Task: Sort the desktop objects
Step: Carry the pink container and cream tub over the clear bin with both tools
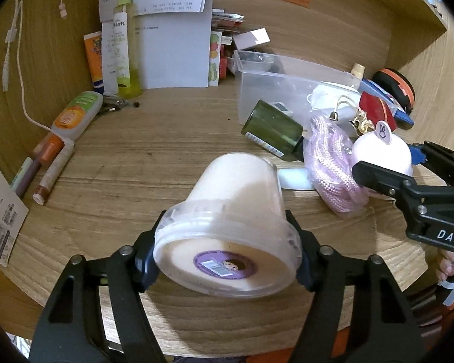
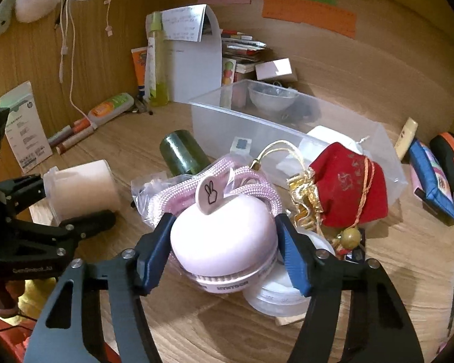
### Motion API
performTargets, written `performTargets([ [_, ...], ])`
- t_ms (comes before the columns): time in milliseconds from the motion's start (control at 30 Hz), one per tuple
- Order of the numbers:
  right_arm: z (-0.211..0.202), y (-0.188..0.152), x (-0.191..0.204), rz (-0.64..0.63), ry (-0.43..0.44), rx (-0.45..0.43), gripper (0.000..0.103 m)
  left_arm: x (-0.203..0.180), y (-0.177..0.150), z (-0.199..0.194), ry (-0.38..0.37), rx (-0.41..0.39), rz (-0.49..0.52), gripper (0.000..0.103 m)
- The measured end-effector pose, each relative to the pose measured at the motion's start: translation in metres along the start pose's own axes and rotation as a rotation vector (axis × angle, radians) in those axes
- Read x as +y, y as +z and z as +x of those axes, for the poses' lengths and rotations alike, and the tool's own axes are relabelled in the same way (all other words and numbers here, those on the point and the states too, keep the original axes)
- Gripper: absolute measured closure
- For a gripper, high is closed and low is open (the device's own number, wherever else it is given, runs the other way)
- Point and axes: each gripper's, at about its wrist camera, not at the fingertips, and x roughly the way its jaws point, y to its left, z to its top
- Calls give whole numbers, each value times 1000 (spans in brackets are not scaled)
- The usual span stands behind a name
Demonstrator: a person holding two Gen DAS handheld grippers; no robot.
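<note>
A white plastic tub (image 1: 236, 187) lies on its side on the wooden desk, its purple-labelled lid facing the left wrist camera. My left gripper (image 1: 227, 248) is shut on the tub's lid rim, with a pad pressing each side. To its right, a pink round gadget (image 2: 224, 242) with a small rabbit-sign tab sits on a pile of things. My right gripper (image 2: 224, 236) is shut on it, with a blue pad against each flank. The left wrist view shows the same gadget (image 1: 378, 148) in the right gripper (image 1: 405, 163).
A clear plastic bin (image 2: 215, 118) stands behind the pile. A green bottle (image 1: 272, 127) lies on its side. Pink rope in a bag (image 1: 330, 163), a red pouch (image 2: 348, 181) and a white round jar (image 2: 275, 296) crowd the gadget. Tubes (image 1: 75, 115) and papers line the back left.
</note>
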Motion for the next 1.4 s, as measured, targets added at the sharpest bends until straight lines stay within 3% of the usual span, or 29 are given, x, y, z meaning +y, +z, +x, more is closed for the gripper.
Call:
performTargets([
  [267, -4, 4, -13, 85, 76, -4, 41, 7, 15, -3, -92, -9, -67, 34],
  [467, -15, 12, -25, 128, 105, -37, 41, 10, 29, -9, -67, -45, -70, 34],
  [667, -23, 21, -39, 149, 92, -64, 41, 11, 49, -21, -39, -110, -55, 34],
  [1000, -45, 39, -65, 157, 46, -124, 41, 3, 90, -29, -55, -161, -15, 34],
  [1267, -60, 56, -94, 183, 15, -165, 41, 1, 126, -22, -147, -151, -24, 34],
  [1400, -62, 64, -107, 197, 0, -177, 41, -3, 143, -18, -150, -159, -11, 34],
])
